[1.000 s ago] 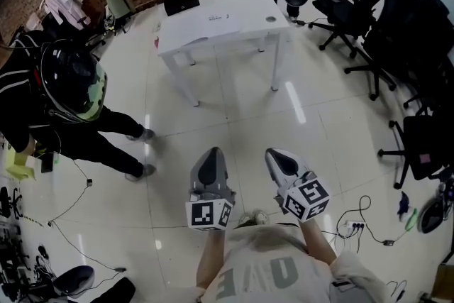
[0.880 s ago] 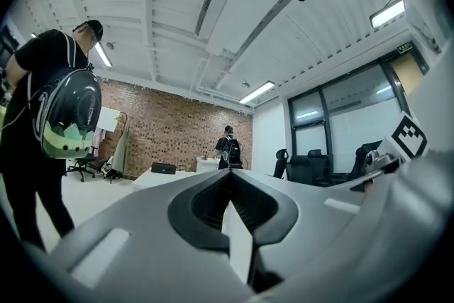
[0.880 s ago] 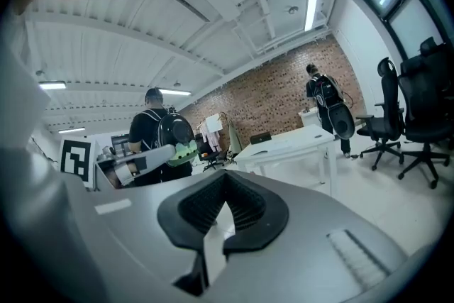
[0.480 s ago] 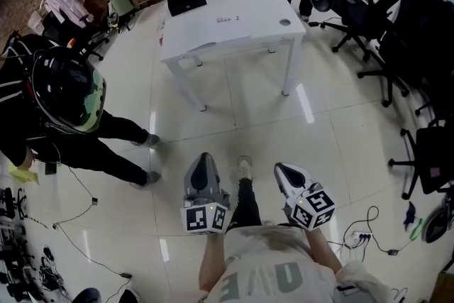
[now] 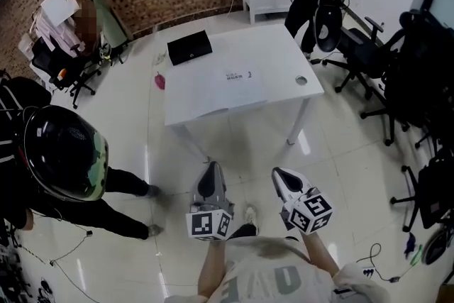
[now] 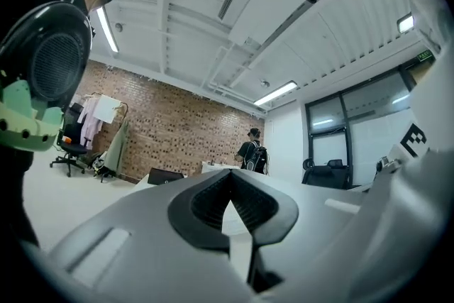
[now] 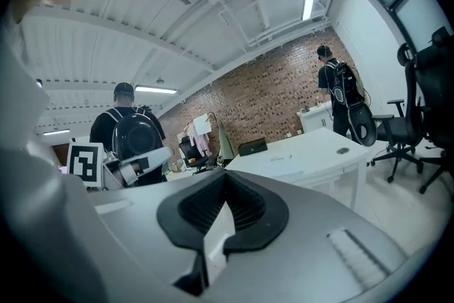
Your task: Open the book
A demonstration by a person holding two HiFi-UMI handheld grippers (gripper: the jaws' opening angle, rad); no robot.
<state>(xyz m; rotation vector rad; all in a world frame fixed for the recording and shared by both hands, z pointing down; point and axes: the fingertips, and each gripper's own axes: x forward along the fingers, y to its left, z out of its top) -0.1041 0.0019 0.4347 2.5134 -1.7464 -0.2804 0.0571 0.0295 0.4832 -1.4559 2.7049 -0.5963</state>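
We hold the grey left gripper (image 5: 211, 170) and the grey right gripper (image 5: 280, 175) over the glossy white floor (image 5: 177, 152); both are clenched, with nothing between the jaws. The white rectangular table (image 5: 284, 60) stands ahead, well apart from them; near its far left corner lies a flat black rectangular thing (image 5: 189, 47), perhaps the book, too small to be sure.

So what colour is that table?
White. The table shows best in the head view.
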